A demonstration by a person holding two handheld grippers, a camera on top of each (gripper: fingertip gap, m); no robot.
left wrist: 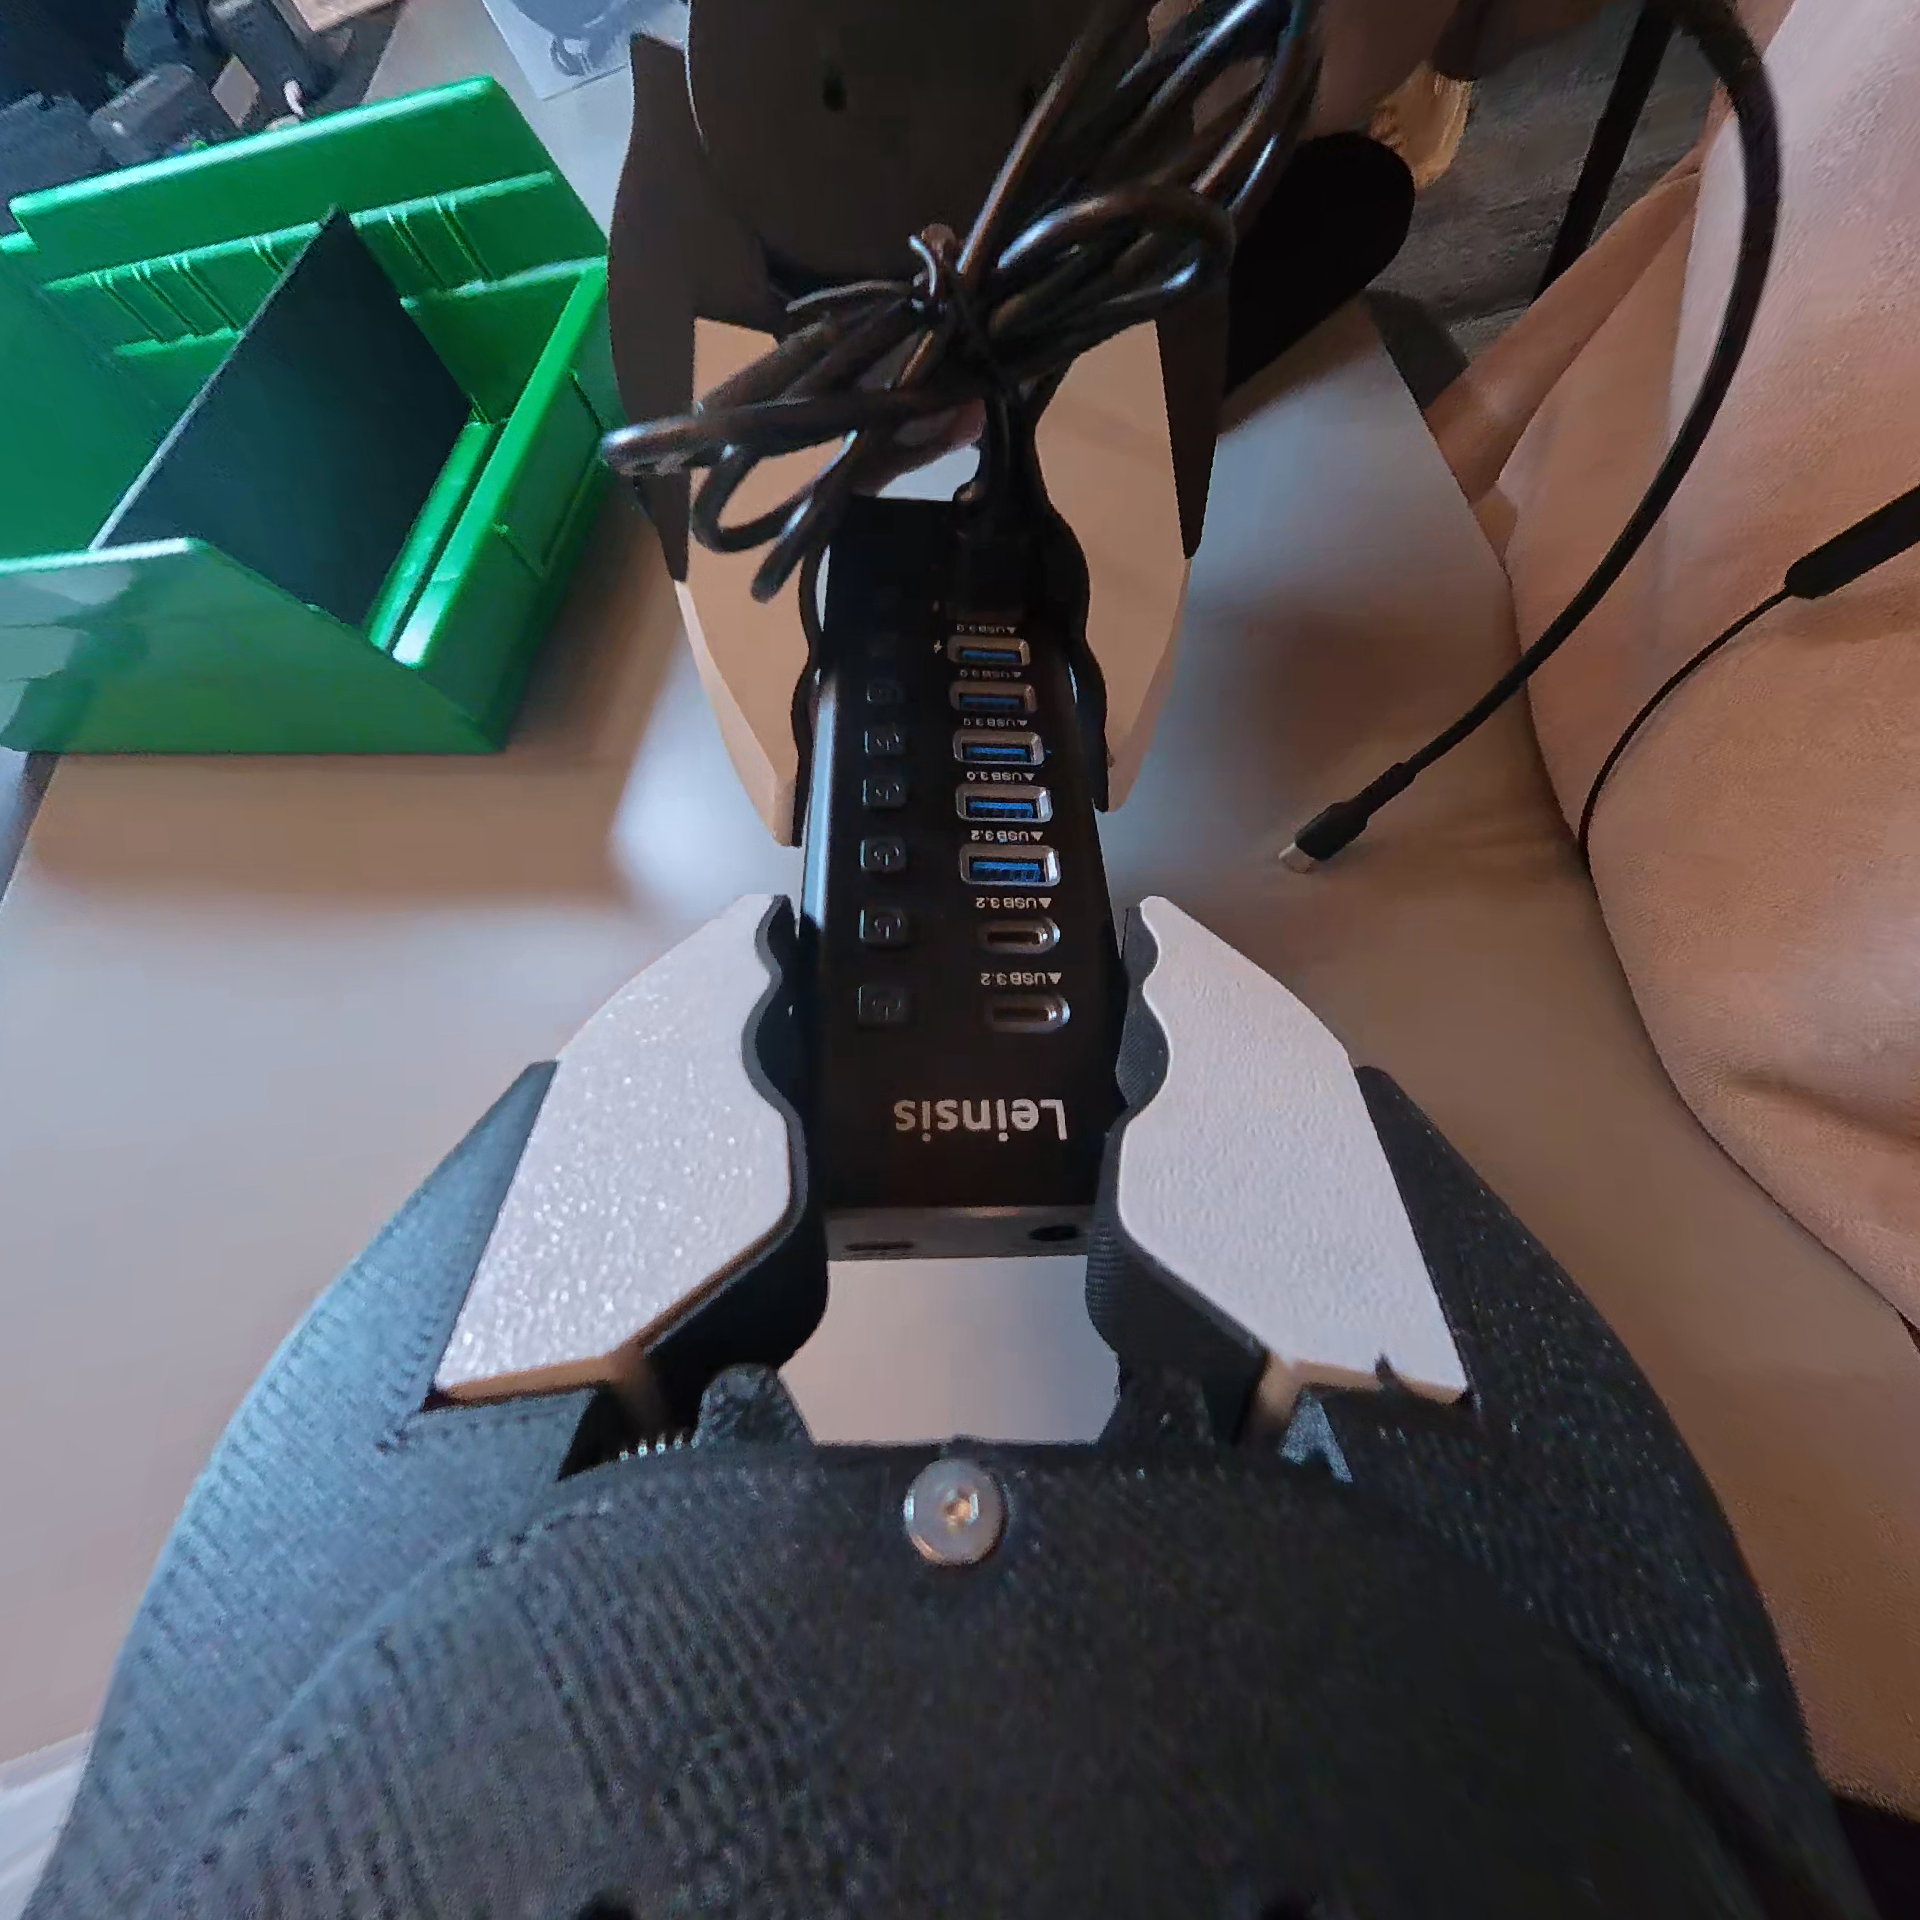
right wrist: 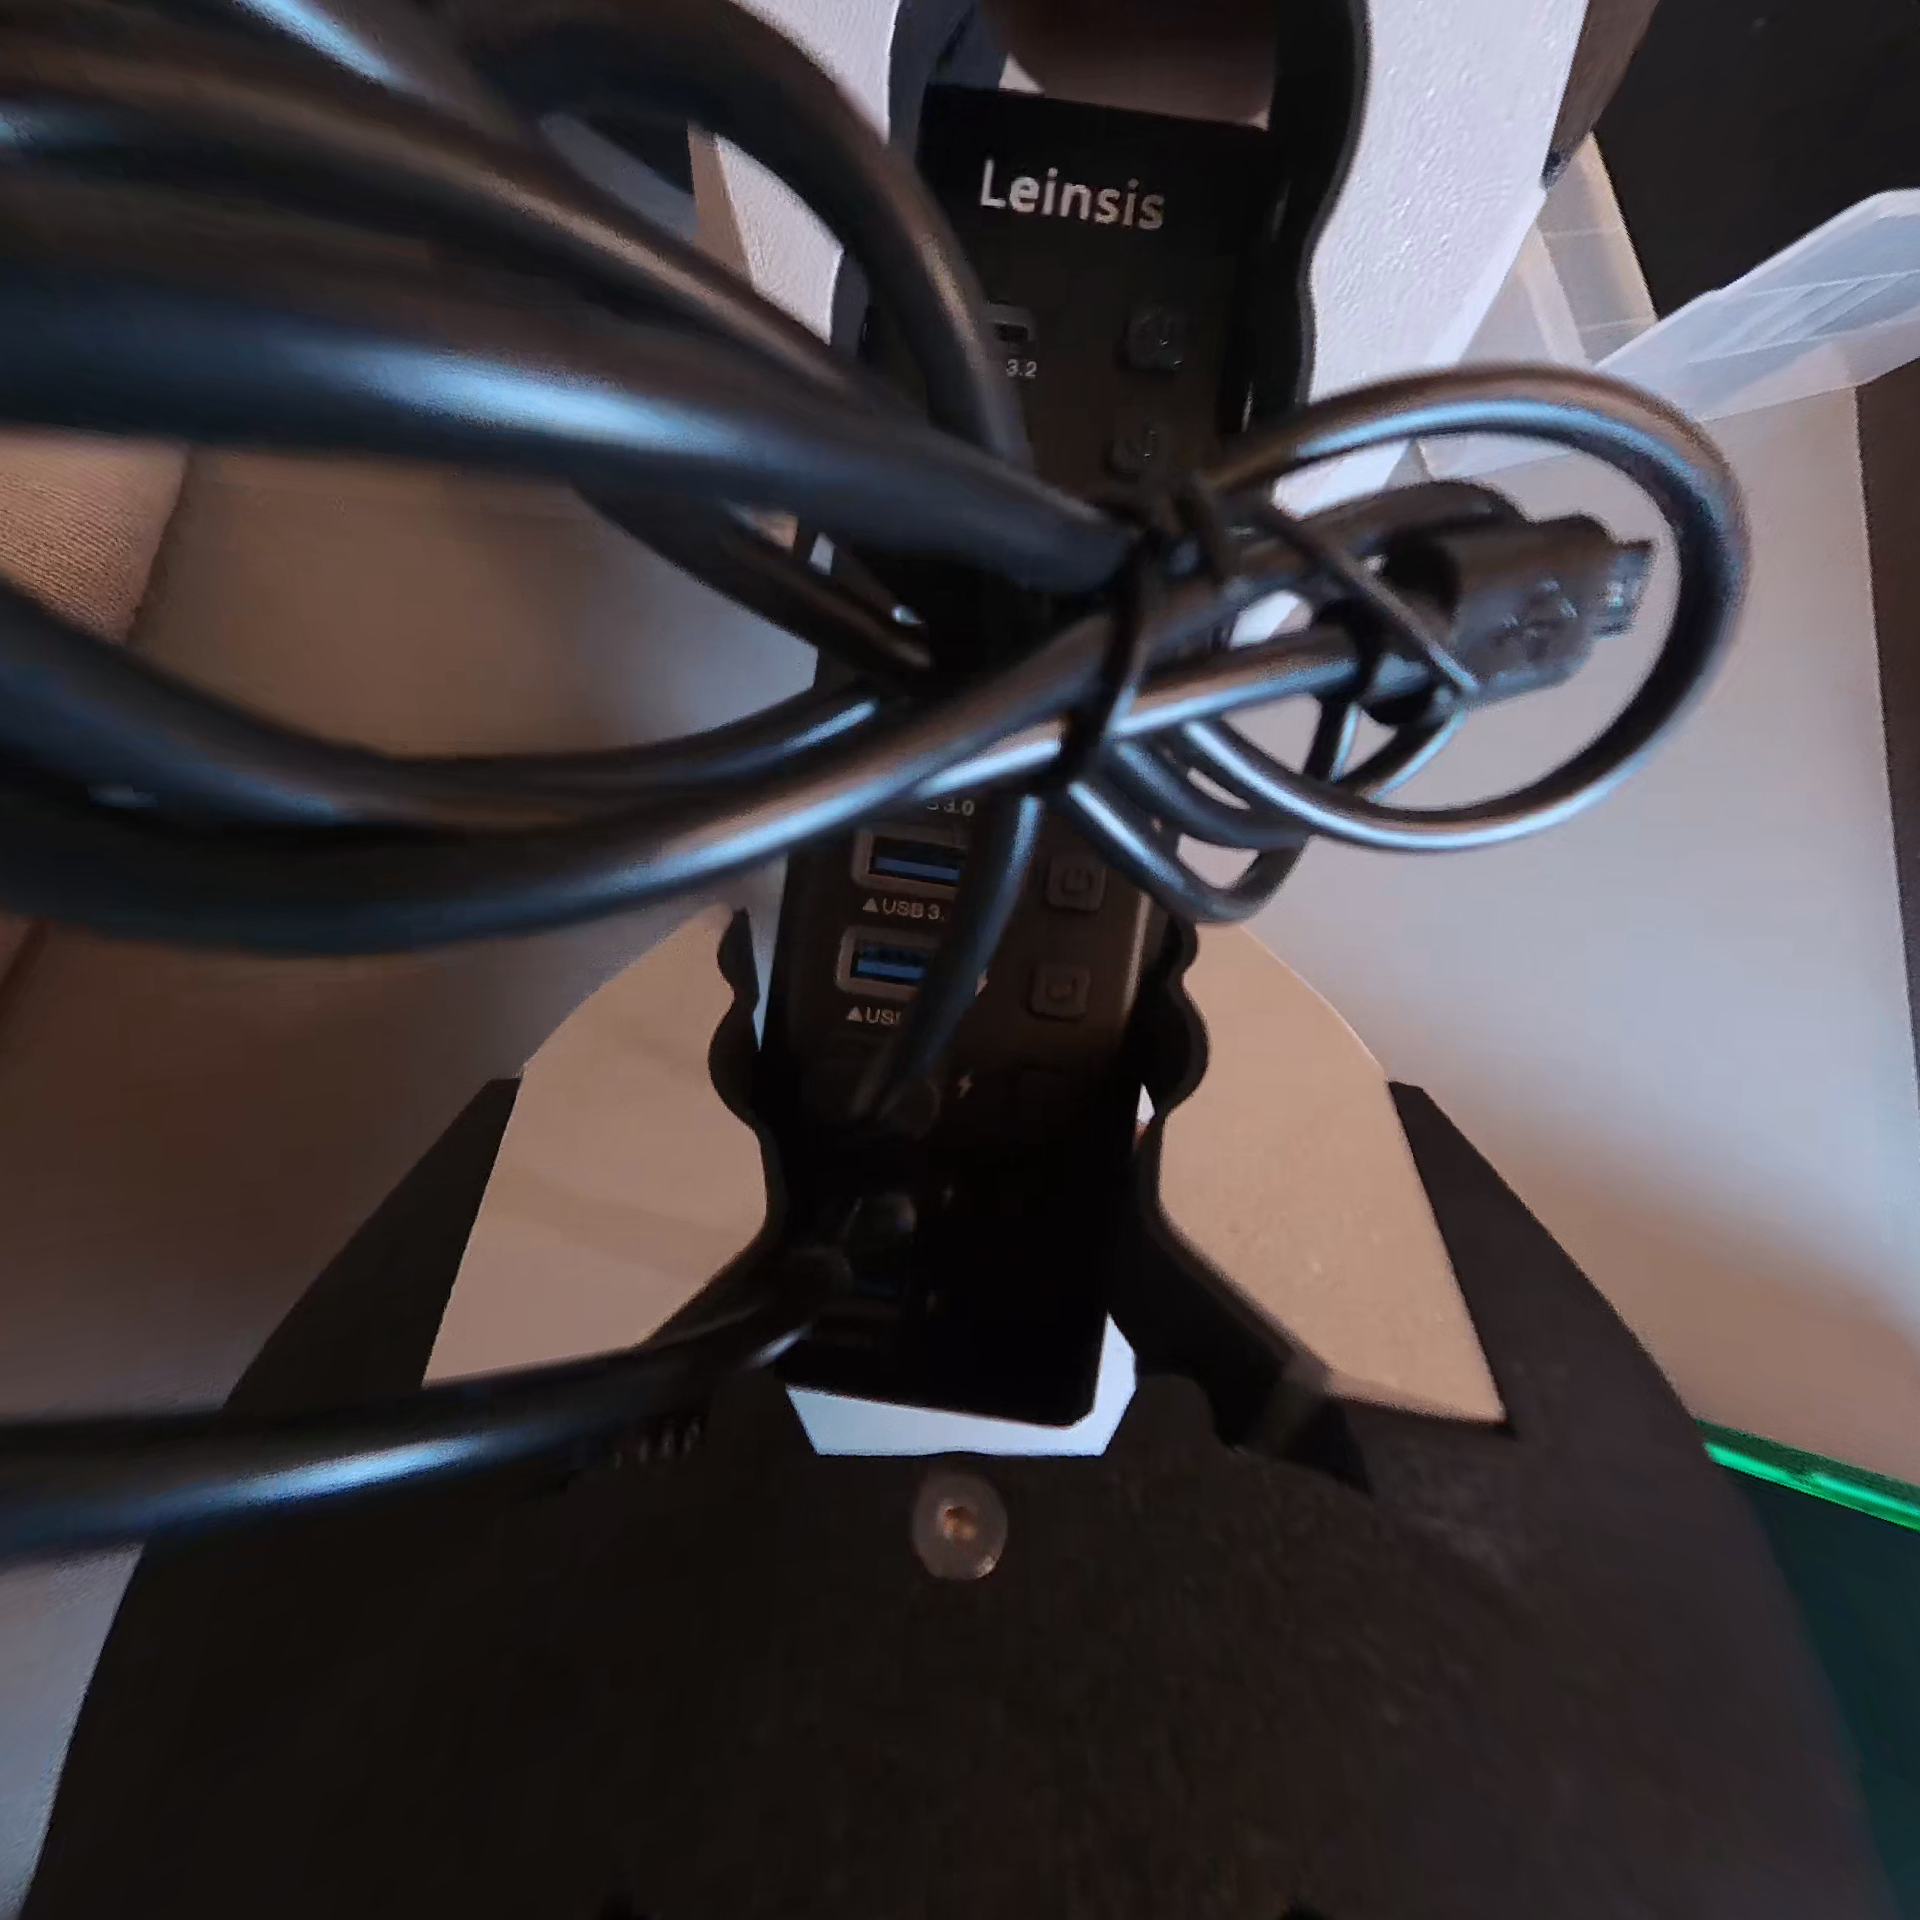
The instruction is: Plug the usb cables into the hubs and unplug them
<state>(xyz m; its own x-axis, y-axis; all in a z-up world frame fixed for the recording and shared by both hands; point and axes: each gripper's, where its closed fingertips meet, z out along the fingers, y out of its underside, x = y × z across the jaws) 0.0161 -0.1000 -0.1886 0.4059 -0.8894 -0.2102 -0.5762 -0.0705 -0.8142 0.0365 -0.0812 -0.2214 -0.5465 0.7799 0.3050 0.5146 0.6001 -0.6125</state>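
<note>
pinching the black hub (left wrist: 940, 914) from opposite ends, left gripper (left wrist: 956, 1023) and right gripper (right wrist: 951, 1049); tied cable (right wrist: 1143, 582) plugged in.

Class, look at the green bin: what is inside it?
Inside the green bin, a dark upright divider panel splits it into compartments. No contents show; the compartment floors are hidden by the walls and panel.

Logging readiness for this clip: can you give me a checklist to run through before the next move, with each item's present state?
Left gripper shut on hub: ok.
Right gripper shut on hub's far end: ok.
Blue ports empty: ok, those visible.
Tied cable bundle clear of the ports: not ok, it hangs across them in the right wrist view.
Loose cable held: not ok, it lies on the table.
</note>
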